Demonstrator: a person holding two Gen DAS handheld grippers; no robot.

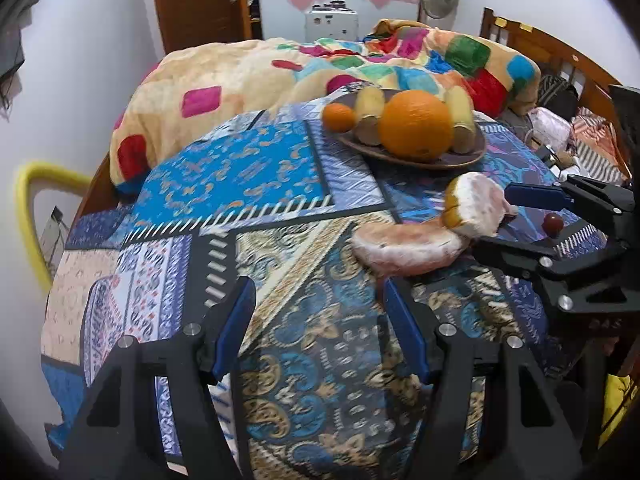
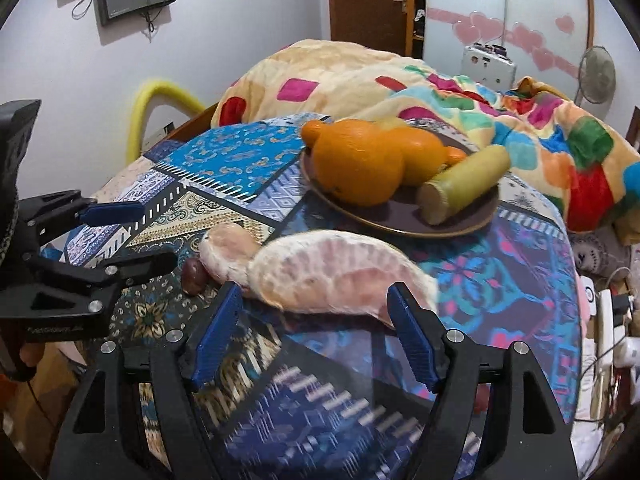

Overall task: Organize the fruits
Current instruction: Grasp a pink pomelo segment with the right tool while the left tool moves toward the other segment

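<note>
Your left gripper [image 1: 320, 320] and right gripper [image 2: 314, 324] hang with jaws apart, empty, over bare bedspread [image 1: 248, 168] before the plate [image 1: 460, 160].

Even, bright indoor light; fisheye bending with dark corners; motion blur smears the pomelo segments [image 2: 344, 276] nearby.

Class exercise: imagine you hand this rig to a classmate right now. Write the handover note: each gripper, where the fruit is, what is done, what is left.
Left gripper: jaws open, empty, over the patterned cloth.
Right gripper: jaws open, empty, close to the nearer pomelo segment.
Plate: holds a large orange, smaller oranges and pale cylindrical pieces.
Off the plate: two peeled pomelo segments, the second beside the first, and a small dark red fruit next to them.
Done: plate loaded so far.
Left: probably the loose segments and the small fruit.
</note>
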